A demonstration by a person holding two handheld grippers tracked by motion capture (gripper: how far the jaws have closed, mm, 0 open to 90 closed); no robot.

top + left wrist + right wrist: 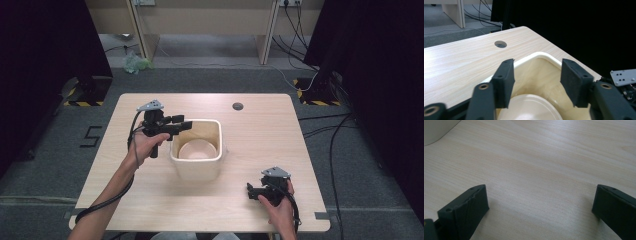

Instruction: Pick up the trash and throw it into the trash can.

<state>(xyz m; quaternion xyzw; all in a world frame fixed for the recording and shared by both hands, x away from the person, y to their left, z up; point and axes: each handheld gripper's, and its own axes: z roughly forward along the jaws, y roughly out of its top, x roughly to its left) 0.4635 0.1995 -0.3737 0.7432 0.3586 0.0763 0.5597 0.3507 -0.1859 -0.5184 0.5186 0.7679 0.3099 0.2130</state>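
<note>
Left gripper [187, 123] sat over the near-left rim of the cream bin [196, 169], jaws pointing across the bin's mouth. Jaws were partly apart with nothing between the pads [505, 81], so no grip on anything. Looking along them, the bin's far wall [541, 56] lay just ahead and the bowl [529, 107] sat directly below and between the jaws, not touching either pad.

Bowl [197, 150] was inside the bin, upright, resting on the bin floor (same cream colour as the bin, so the edges were hard to separate). Bin stood roughly mid-table [260, 125], to the right of the left hand [145, 145].

Right gripper [255, 191] was down at the table's near right, well apart from the bin, held by the right hand [280, 207]. Jaws stood wide open over bare wood [536, 165], holding nothing. A corner of the bin [435, 130] showed ahead and to the left of them.

Cable hole [500, 44] in the tabletop lay beyond the left gripper, past the bin's far side.

Writing: no brand or label readable on the bin, bowl or grippers. One mark on the floor [91, 136] left of the table looked like a "5" (or an "S", couldn't tell which).
</note>
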